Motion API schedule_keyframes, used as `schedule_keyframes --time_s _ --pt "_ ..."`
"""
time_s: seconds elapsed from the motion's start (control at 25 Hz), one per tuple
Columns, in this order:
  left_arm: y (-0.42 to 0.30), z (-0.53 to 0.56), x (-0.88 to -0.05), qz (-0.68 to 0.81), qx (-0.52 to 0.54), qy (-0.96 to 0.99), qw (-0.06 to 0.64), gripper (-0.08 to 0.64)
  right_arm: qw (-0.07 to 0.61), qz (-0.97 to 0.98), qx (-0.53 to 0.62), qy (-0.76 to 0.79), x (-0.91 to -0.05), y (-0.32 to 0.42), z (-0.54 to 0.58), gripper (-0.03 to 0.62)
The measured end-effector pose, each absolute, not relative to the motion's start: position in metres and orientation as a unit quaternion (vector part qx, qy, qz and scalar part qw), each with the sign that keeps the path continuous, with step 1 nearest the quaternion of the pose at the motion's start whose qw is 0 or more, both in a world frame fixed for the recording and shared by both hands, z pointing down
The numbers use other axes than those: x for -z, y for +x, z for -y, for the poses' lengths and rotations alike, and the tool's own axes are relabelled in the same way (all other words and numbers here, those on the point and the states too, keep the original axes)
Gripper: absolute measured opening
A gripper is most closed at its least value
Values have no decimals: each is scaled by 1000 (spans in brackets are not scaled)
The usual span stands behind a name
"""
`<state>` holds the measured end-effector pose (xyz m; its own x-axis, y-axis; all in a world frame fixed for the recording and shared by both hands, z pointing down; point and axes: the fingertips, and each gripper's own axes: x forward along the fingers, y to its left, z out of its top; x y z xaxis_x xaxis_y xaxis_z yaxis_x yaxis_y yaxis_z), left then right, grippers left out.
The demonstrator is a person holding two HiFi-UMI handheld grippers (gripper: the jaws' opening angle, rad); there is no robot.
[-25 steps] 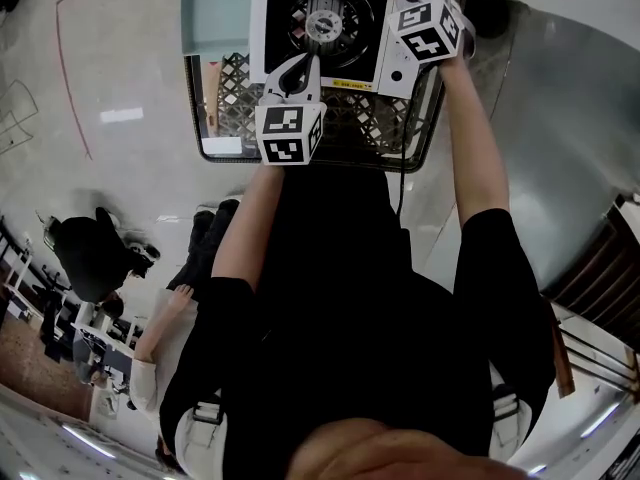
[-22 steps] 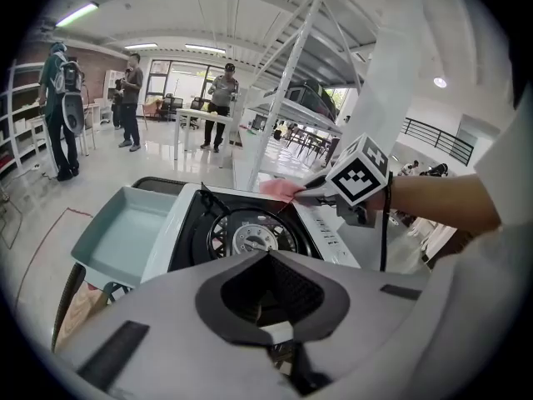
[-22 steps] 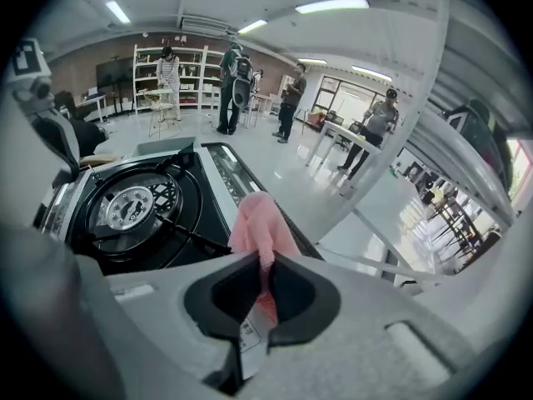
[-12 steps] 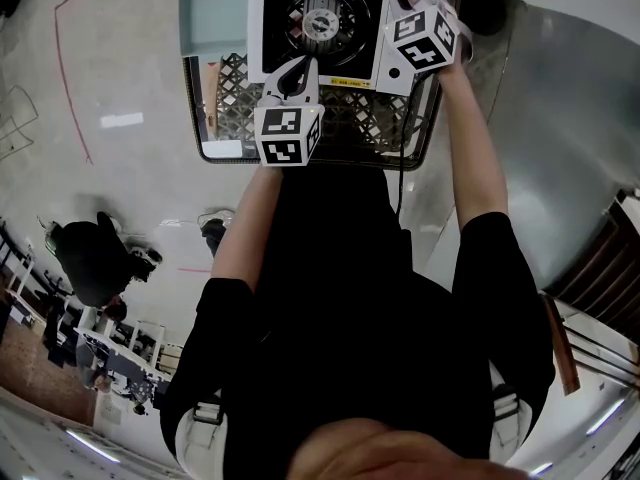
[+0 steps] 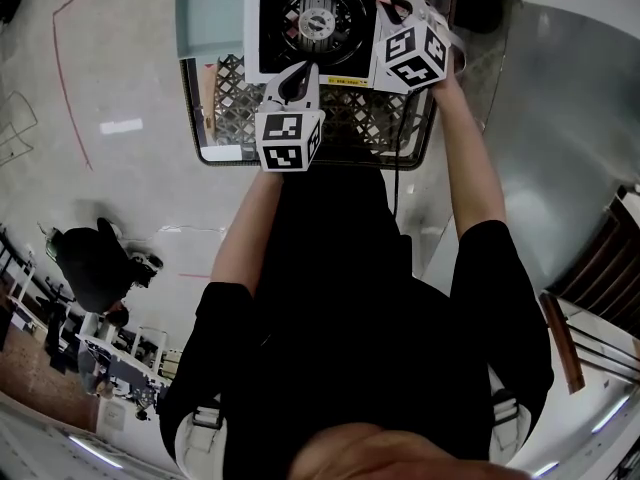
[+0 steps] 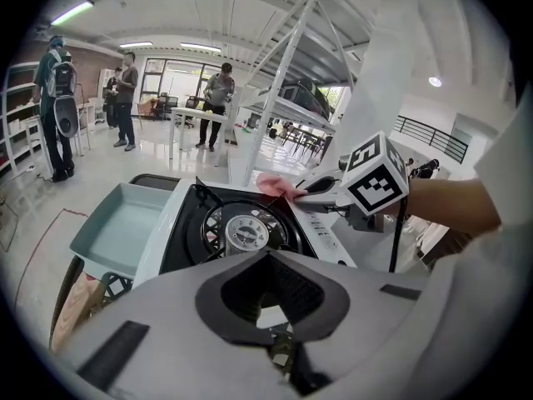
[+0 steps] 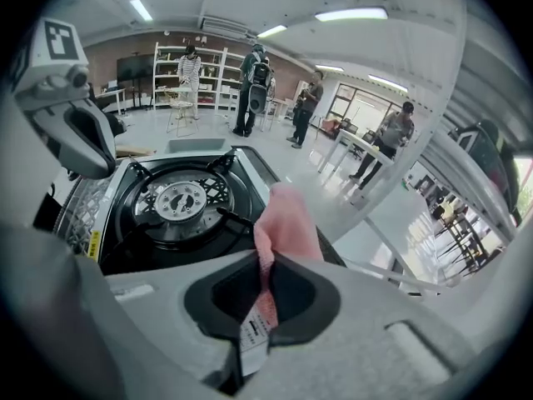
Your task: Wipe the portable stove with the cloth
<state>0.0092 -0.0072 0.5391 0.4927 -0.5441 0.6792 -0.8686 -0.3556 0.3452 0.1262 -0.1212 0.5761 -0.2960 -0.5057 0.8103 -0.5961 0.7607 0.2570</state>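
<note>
Since a second ago, our right tool (image 5: 388, 3) edged left. Our left tool (image 5: 298, 71), pressed together and empty, hangs by the portable stove's (image 5: 262, 30) unreadable yellow label (image 5: 343, 82). The right tool pinches the pink cloth (image 7: 287, 219) at the stove's far corner, above a glossy floor (image 5: 120, 188).

1 stove (image 5: 318, 23), 1 pink cloth (image 7: 287, 215), 1 tray (image 5: 208, 18), 1 crate (image 5: 352, 118), 2 tongs (image 5: 304, 70) (image 5: 385, 0)

Both arms stretched forward; left claw (image 5: 305, 68) closed, nothing between; right claw (image 5: 385, 3) clamped on cloth (image 7: 287, 215).
</note>
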Motion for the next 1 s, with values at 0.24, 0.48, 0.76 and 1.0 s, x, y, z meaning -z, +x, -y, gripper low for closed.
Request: schedule_keyframes --time_s 0.24,0.48,0.76,1.0 --pt "7 3 -540 444 -233 792 349 -2 489 808 -47 325 -581 116 97 15" --pt "2 -2 -540 442 -233 793 349 0 490 812 -55 312 -584 107 68 15" --pt "0 -10 -544 436 -237 795 349 -2 491 811 -75 309 -591 103 40 15" --pt "1 -14 -546 428 -240 798 349 -2 489 809 -91 312 -592 103 19 15"
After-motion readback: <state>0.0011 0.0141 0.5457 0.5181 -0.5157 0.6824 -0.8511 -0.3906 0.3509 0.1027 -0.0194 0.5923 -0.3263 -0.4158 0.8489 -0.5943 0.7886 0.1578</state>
